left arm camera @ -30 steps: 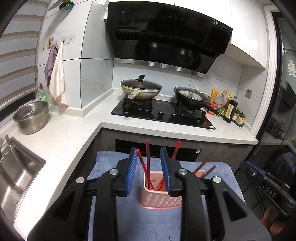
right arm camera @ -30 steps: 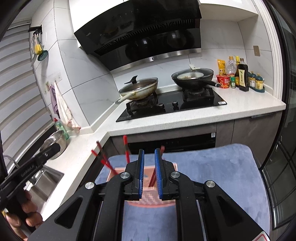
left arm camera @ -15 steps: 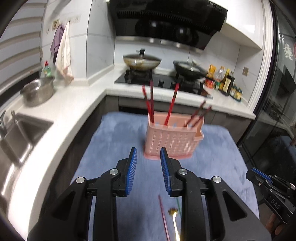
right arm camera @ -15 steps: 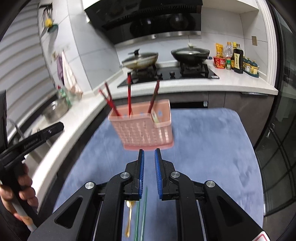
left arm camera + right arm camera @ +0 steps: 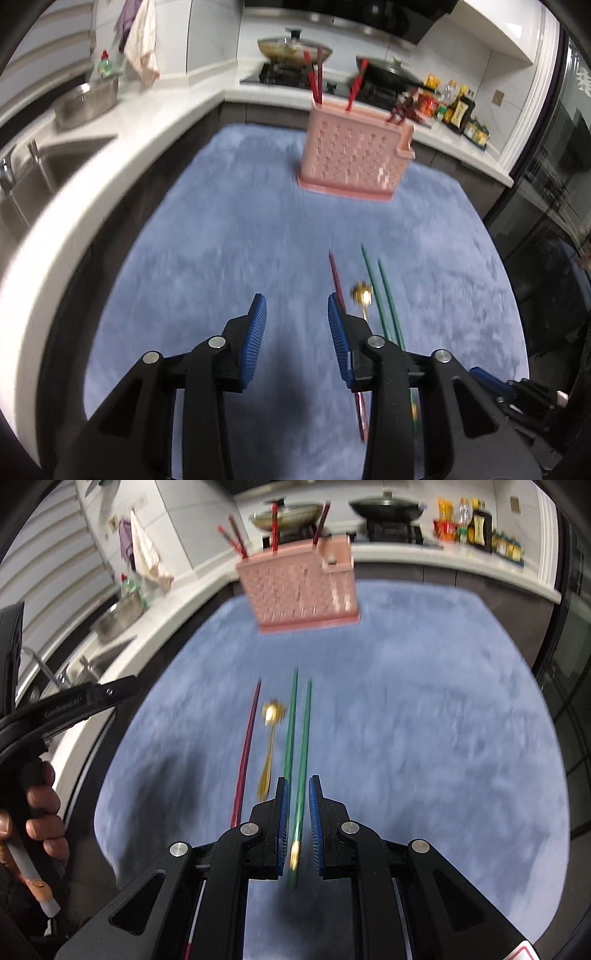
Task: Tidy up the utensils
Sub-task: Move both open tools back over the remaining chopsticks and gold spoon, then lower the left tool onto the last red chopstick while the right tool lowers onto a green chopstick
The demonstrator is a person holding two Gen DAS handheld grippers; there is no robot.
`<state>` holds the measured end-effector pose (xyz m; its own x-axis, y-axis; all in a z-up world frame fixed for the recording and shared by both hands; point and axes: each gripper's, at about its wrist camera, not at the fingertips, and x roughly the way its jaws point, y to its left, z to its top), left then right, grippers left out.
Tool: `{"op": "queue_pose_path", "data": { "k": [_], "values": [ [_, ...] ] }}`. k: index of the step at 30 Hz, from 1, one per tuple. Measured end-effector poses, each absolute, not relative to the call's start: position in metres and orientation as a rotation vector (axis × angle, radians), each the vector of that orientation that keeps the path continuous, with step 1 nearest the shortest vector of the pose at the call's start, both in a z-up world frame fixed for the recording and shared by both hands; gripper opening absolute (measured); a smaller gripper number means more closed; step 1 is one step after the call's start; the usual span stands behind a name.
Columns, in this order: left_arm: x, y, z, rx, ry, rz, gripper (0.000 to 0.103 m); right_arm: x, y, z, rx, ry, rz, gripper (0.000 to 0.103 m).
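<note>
A pink utensil basket (image 5: 355, 158) stands at the far side of a blue mat (image 5: 240, 240), with several red chopsticks upright in it; it also shows in the right wrist view (image 5: 301, 590). On the mat lie a dark red chopstick (image 5: 245, 753), a gold spoon (image 5: 271, 734) and two green chopsticks (image 5: 299, 738). My left gripper (image 5: 296, 306) is open and empty above the mat, just left of the red chopstick (image 5: 336, 277). My right gripper (image 5: 296, 786) is slightly open above the near ends of the green chopsticks, one of which shows between its jaws.
A white counter (image 5: 122, 122) with a sink (image 5: 48, 166) and a steel bowl (image 5: 86, 103) runs along the left. A hob with two pans (image 5: 291, 48) and several bottles (image 5: 458, 110) stand behind the mat. The left hand's gripper (image 5: 55, 709) shows at the left.
Both grippers have pulled back from the basket and tilted down toward the mat. The loose chopsticks and spoon have come fully into view. The right gripper's jaws have opened slightly.
</note>
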<state>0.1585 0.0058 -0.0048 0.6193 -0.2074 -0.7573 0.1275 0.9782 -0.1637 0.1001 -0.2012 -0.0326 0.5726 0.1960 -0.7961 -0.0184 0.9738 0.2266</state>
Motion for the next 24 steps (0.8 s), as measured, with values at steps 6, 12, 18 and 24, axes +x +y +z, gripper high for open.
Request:
{"op": "queue_pose_path", "data": {
  "k": [6, 12, 18, 24],
  "values": [
    [0.136, 0.000, -0.029, -0.079, 0.937, -0.192, 0.033, 0.080, -0.190, -0.064, 0.194, 1.023, 0.142, 0.013],
    [0.127, -0.007, -0.043, -0.062, 0.976, -0.203, 0.035, 0.074, -0.182, -0.082, 0.177, 1.060, 0.148, 0.013],
    [0.118, -0.011, -0.056, -0.049, 1.003, -0.212, 0.048, 0.078, -0.182, -0.091, 0.173, 1.075, 0.138, 0.013],
    [0.116, -0.016, -0.066, -0.037, 1.032, -0.227, 0.049, 0.082, -0.181, -0.100, 0.166, 1.090, 0.124, 0.013]
  ]
}}
